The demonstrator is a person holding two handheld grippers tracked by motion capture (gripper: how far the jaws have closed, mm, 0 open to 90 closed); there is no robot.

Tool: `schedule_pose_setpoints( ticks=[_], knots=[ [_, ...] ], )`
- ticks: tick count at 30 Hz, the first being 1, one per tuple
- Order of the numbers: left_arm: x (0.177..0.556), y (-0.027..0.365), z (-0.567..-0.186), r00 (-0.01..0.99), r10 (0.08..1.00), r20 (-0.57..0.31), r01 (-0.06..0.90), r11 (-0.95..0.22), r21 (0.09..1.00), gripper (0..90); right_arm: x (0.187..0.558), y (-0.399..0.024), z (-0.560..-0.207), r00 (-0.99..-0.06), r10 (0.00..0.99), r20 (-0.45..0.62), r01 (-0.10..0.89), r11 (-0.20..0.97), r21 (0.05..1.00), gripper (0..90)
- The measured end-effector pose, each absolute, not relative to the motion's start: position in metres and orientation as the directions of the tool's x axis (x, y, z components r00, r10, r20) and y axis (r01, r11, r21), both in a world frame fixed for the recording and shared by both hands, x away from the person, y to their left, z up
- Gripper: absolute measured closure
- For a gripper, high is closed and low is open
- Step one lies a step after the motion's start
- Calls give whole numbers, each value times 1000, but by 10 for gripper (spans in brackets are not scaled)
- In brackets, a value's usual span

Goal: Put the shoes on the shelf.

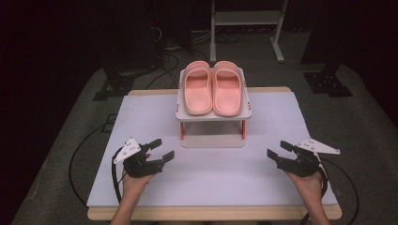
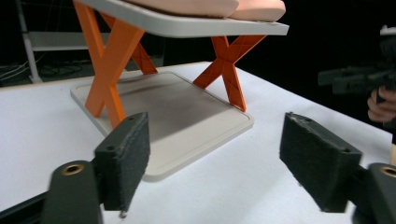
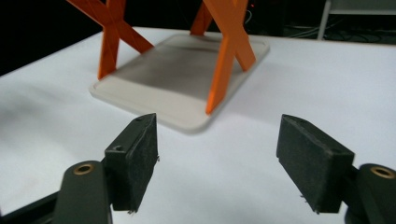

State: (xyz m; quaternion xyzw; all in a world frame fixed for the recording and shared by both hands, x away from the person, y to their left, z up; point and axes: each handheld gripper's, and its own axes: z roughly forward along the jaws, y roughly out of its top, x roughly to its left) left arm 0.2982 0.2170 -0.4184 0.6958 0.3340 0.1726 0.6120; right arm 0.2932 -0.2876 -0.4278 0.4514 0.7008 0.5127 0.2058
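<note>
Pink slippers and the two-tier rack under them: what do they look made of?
Pink slide slippers: likely moulded foam or rubber, matte, one-piece with soft rounded edges. White two-tier rack: looks like smooth plastic shelves with moulded rims. Its orange X-shaped legs seem rigid plastic too, slightly glossy.

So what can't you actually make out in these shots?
- Slippers' soles: high view, hidden against the rack's top shelf.
- Lower shelf rear: high view, covered by the top shelf.
- Slippers: left gripper view, cut by the top edge.
- Floor cables: high view, too dark to trace.
</note>
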Motion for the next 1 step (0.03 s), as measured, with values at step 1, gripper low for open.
schedule_pose_setpoints(
  ticks=[1],
  knots=[
    [298, 217, -423, 706, 686, -174, 264, -27, 964, 213, 291, -289, -432, -504, 845, 175, 422, 64, 904, 278]
  ],
)
